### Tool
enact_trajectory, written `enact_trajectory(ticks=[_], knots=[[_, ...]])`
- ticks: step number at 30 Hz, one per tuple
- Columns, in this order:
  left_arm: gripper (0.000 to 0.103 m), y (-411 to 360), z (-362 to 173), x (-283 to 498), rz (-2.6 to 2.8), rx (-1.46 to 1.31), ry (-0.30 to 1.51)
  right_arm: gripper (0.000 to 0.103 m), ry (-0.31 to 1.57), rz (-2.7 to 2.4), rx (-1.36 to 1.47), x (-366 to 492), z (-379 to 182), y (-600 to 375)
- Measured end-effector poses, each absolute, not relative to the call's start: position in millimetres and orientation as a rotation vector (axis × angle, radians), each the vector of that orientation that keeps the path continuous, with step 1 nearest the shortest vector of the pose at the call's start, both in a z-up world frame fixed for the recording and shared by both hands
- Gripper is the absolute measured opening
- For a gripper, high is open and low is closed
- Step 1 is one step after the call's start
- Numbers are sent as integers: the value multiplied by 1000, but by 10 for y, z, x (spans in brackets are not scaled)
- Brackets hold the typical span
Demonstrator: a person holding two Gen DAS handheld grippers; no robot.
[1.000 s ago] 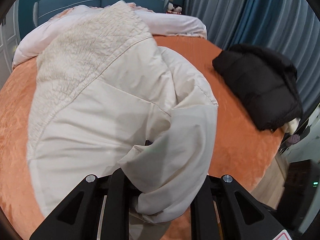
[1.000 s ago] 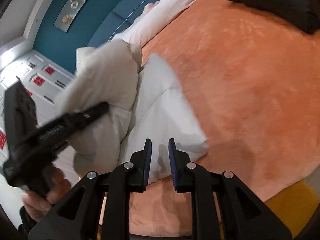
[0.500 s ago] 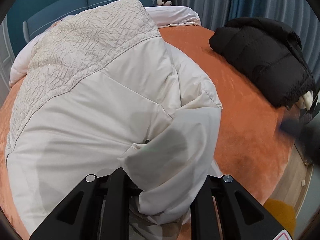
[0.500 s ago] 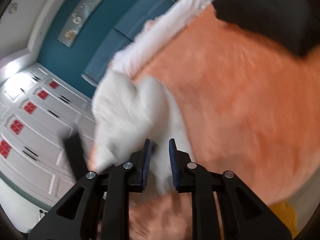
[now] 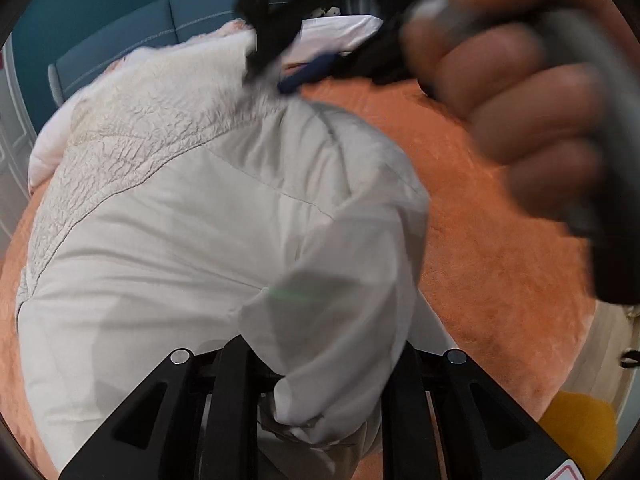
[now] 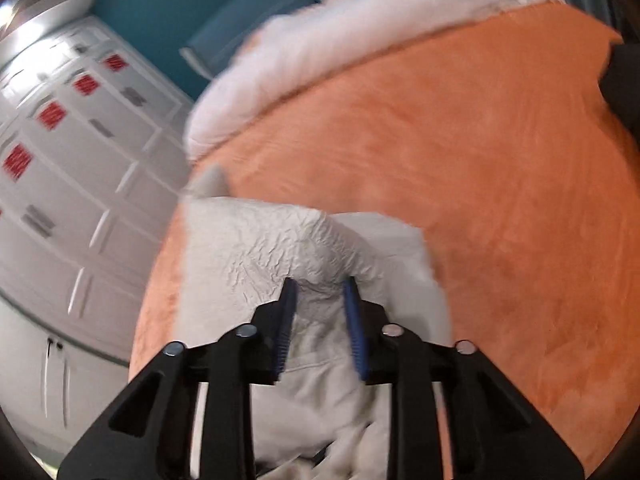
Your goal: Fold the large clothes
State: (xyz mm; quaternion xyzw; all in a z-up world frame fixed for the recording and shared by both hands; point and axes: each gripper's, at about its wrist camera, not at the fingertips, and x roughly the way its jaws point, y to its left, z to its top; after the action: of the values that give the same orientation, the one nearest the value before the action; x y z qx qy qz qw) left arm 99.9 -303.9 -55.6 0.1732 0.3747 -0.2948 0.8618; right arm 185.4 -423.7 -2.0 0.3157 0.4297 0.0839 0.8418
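Note:
A cream puffy jacket (image 5: 180, 248) lies spread on the orange bedspread (image 5: 500, 280), its crinkled upper panel (image 5: 152, 120) at the far end. My left gripper (image 5: 320, 380) is shut on a bunched sleeve of the jacket that hides its fingertips. A hand (image 5: 520, 112) holds my right gripper (image 5: 296, 76) over the jacket's far edge. In the right wrist view my right gripper (image 6: 320, 294) has its jaws narrow and closing, and a ridge of the crinkled fabric (image 6: 260, 248) stands between the blue pads (image 6: 288, 312).
A white duvet (image 6: 360, 44) is piled at the head of the bed below a teal headboard (image 5: 120, 48). White wardrobe doors (image 6: 80, 168) stand beside the bed. A black jacket (image 6: 624, 88) lies at the bed's right side. Something yellow (image 5: 576, 428) sits below the bed's edge.
My right gripper has swept quickly across the bed from the near corner to the crinkled far part of the jacket. My left gripper has sunk a little with the sleeve still in it.

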Motion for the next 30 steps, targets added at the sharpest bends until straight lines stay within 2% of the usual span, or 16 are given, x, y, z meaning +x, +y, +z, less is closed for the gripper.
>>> enact_trajectory(ticks=[6, 9, 12, 13, 18, 20, 21, 23, 24, 25, 26, 27, 30], knots=[[19, -3104, -654, 882, -642, 390, 731, 16, 954, 207, 756, 1945, -618, -4262], [33, -3088, -624, 766, -688, 409, 702, 15, 953, 229, 762, 1944, -774, -4220], [35, -2960, -480, 629, -733, 391, 679, 15, 932, 251, 742, 1953, -833, -4182], [44, -2873, -414, 589, -764, 363, 673, 15, 923, 259, 760, 1939, -865, -4206], [73, -2365, -114, 252, -778, 329, 637, 15, 921, 265, 807, 1910, -822, -4268], [74, -2082, -28, 107, -747, 336, 640, 18, 921, 238, 781, 1849, -608, -4254], [80, -1918, -41, 73, -720, 348, 639, 21, 894, 236, 777, 1728, -433, -4250], [85, -1707, -43, 6, -668, 374, 640, 38, 820, 241, 768, 1393, -116, -4249], [86, -1591, -51, -18, -634, 387, 652, 52, 782, 229, 746, 1164, 48, -4228], [86, -1520, -69, 12, -604, 395, 672, 70, 749, 205, 721, 892, 185, -4190], [86, -1450, -109, 28, -575, 395, 697, 77, 736, 195, 713, 755, 237, -4165], [86, -1354, -169, 62, -548, 379, 729, 83, 720, 186, 705, 494, 315, -4085], [86, -1234, -342, 228, -506, 294, 814, 84, 755, 186, 697, 181, 294, -3871]])
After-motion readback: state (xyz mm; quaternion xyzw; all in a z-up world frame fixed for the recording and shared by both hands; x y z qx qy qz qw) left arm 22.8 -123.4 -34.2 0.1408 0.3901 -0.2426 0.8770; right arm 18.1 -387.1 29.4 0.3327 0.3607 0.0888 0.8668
